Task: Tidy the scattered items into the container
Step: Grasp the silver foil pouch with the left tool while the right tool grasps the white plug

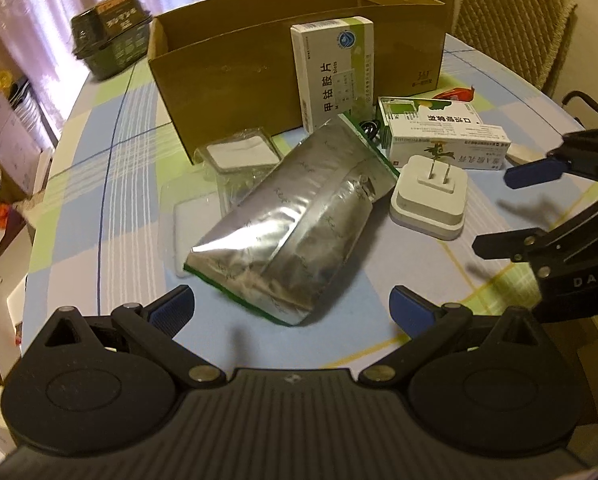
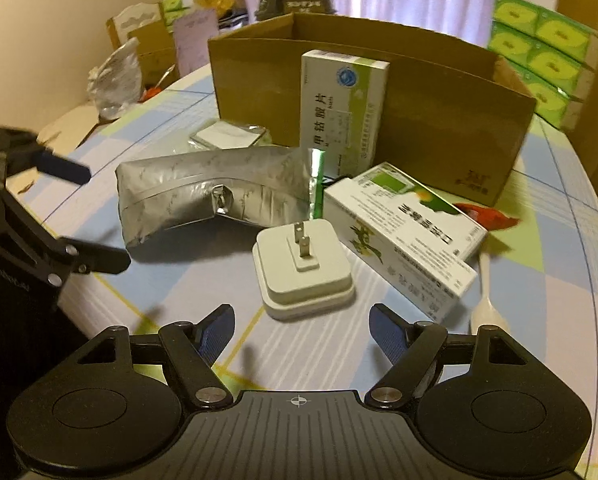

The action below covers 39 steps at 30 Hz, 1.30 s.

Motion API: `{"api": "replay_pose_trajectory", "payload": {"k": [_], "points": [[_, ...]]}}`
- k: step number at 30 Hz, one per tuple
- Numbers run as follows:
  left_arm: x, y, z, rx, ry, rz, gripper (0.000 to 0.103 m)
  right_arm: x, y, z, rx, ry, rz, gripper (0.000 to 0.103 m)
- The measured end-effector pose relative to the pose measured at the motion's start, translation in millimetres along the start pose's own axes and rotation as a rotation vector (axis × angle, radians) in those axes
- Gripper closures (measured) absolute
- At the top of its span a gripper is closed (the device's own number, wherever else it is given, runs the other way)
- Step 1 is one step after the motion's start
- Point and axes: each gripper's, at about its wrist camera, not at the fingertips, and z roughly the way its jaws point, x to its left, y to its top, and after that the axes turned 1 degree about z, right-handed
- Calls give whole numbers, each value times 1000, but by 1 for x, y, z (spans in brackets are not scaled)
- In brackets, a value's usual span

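A cardboard box [image 1: 259, 80] stands at the back of the table [image 1: 99, 200], open at the top. A medicine carton [image 1: 333, 76] stands upright against the box's front wall. In front of that carton lies a foil pouch [image 1: 291, 224], stretching toward the near edge. Left of the pouch sit a small wrapped packet [image 1: 241, 152] and, nearer, a flat pad [image 1: 195, 220] partly under the pouch. Right of the pouch a plug adapter [image 1: 429, 200] rests prongs up, and just behind it lies a second carton [image 1: 443, 132] on its side. A spoon [image 2: 485, 292] lies to the right of that carton, and a small wrapper [image 2: 487, 214] lies behind it, by the box's front corner.
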Motion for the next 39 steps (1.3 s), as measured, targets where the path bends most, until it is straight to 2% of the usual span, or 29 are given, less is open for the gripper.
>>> {"api": "replay_pose_trajectory", "payload": {"k": [6,12,20,22,26,28,39], "points": [[9,15,8,-18,-39,58,1,-2,8,22,7,1,-90,22],[11,32,19,-31,-97,135,1,-5,10,42,36,18,-122,22],[4,52,36,-32,-169,290,1,-10,18,51,33,62,-131,22],[0,55,41,-20,-177,326,2,-13,19,51,30,80,-114,35],[-7,59,54,18,-180,379,3,-13,19,48,39,67,-103,36],[-9,61,60,48,-193,393,9,-14,16,44,45,55,-94,36],[-4,82,85,214,-238,366,22,-23,5,30,67,14,-26,36]]}}
